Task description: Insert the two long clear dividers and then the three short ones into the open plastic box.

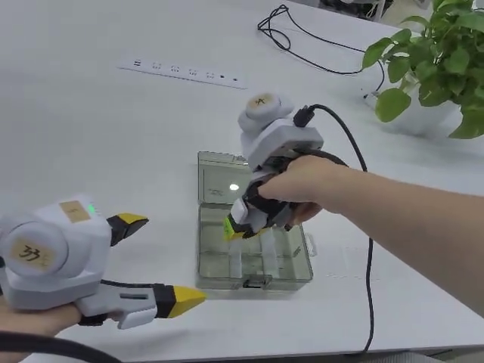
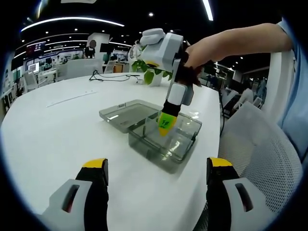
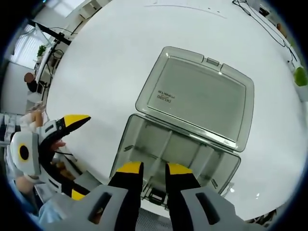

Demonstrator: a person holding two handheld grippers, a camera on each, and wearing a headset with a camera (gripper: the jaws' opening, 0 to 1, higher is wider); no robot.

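Two claws work over a white tabletop (image 1: 91, 128). The open plastic box (image 1: 253, 283) sits near the tabletop's near edge, its lid (image 1: 219, 178) folded flat toward the far edge. Clear dividers (image 1: 235, 263) already stand inside the box and split it into compartments; how many there are cannot be told.

The right claw (image 1: 236, 231), held in a hand (image 1: 306, 189), points steeply down into the box near its front wall. In the right gripper view its yellow-tipped jaws are drawn close, with only a narrow slit between them. Whether a clear divider is pinched in that slit cannot be told.

The left claw (image 1: 166, 259) hangs by the near left corner of the tabletop, beside the box and apart from it. Its jaws are spread wide with nothing between them.

A white power strip (image 1: 185, 72) lies toward the far edge, a black cable (image 1: 302, 38) loops beyond it, and a potted plant (image 1: 435, 53) stands at the far right corner.
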